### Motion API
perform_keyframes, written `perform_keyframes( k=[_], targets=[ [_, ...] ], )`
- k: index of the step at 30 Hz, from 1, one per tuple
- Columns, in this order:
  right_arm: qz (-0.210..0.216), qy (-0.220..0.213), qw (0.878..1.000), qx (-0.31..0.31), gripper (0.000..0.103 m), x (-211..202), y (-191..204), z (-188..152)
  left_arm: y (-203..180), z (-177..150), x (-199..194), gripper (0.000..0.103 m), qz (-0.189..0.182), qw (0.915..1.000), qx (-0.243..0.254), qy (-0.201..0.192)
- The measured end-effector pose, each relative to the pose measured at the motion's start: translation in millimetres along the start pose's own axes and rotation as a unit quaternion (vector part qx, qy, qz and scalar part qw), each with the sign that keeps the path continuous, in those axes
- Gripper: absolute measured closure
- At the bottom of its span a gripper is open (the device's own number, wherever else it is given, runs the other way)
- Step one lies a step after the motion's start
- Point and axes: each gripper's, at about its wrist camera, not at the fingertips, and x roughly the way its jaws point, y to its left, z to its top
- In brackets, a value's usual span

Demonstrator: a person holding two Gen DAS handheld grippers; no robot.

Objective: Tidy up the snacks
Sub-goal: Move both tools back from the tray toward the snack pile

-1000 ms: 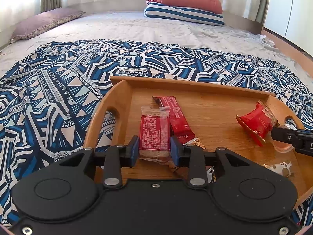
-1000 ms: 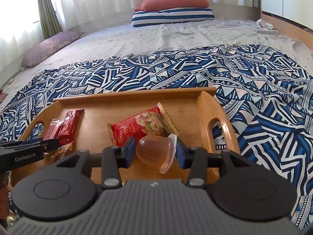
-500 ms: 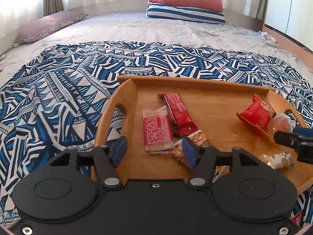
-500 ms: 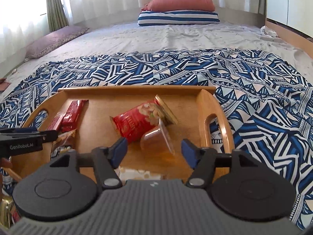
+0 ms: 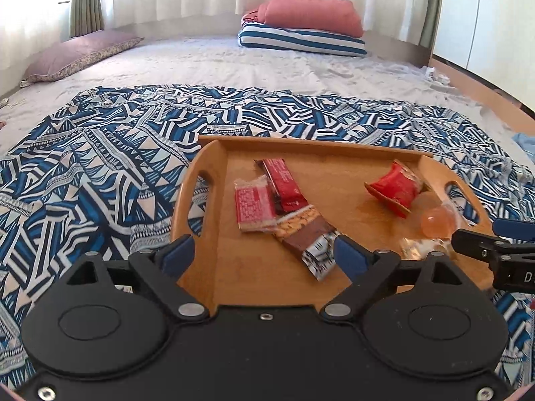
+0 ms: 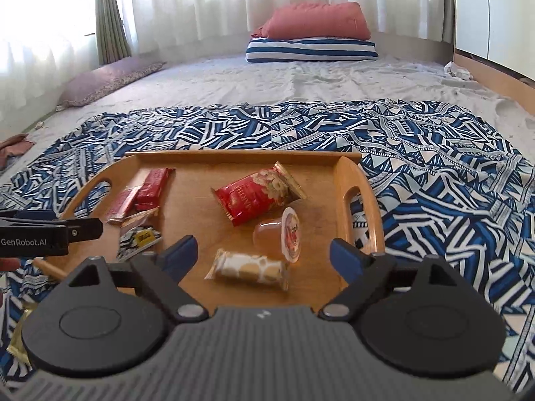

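A wooden tray (image 5: 214, 160) (image 6: 354, 170) with cut-out handles lies on a blue patterned cloth. On its left side lie a clear-and-red wafer pack (image 5: 253, 204) (image 6: 121, 204), a red bar (image 5: 284, 185) (image 6: 153, 183) and a brown nut bar (image 5: 306, 235) (image 6: 138, 232). On the right lie a red nut pouch (image 5: 394, 190) (image 6: 257, 197), a jelly cup (image 5: 438, 222) (image 6: 279, 234) on its side and a biscuit pack (image 6: 249, 269). My left gripper (image 5: 260, 255) hangs over the tray's near left corner, jaws opening, nothing held. My right gripper (image 6: 264, 255) is above the biscuit pack, jaws opening, holding nothing.
The blue patterned cloth (image 5: 100, 167) covers the near part of a wide bed. Far back are a striped pillow (image 6: 311, 50) under a red one and a mauve pillow (image 6: 107, 80) at left. Gold-wrapped snacks (image 6: 16, 341) peek out at my lower left.
Both grippers let go and opened wide: the left released the wafer pack, the right released the jelly cup, which now lies on its side. Both pulled back from the tray.
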Motion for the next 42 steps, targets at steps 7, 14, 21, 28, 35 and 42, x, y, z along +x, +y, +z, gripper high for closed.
perform_keyframes(
  k=[7, 14, 21, 28, 35, 42],
  targets=[
    [0.004, -0.023, 1.0, -0.018, 0.003, -27.7, 10.8, -18.6, -9.3, -19.5, -30.2, 0.008, -0.006, 0.9997, 0.016, -0.015],
    [0.01, -0.039, 0.999, -0.028, 0.001, -54.0, 17.9, -42.6, -13.0, -45.4, -56.8, 0.006, -0.026, 0.9994, 0.013, -0.021],
    [0.003, -0.052, 0.998, -0.043, 0.001, -74.4, 26.5, -68.7, -11.8, -74.4, -77.5, 0.004, -0.03, 0.9993, 0.002, -0.022],
    [-0.001, -0.056, 0.996, -0.065, 0.001, -90.2, 36.0, -91.7, -9.1, -99.0, -95.2, 0.003, -0.03, 0.9992, -0.012, -0.025],
    [0.004, -0.055, 0.995, -0.086, 0.001, -98.3, 49.3, -111.7, -0.6, -120.1, -108.4, 0.003, -0.014, 0.9993, -0.021, -0.03],
    [0.023, -0.051, 0.994, -0.096, 0.001, -104.6, 65.6, -127.8, 12.7, -138.5, -115.3, 0.003, 0.01, 0.9994, -0.02, -0.027]
  ],
)
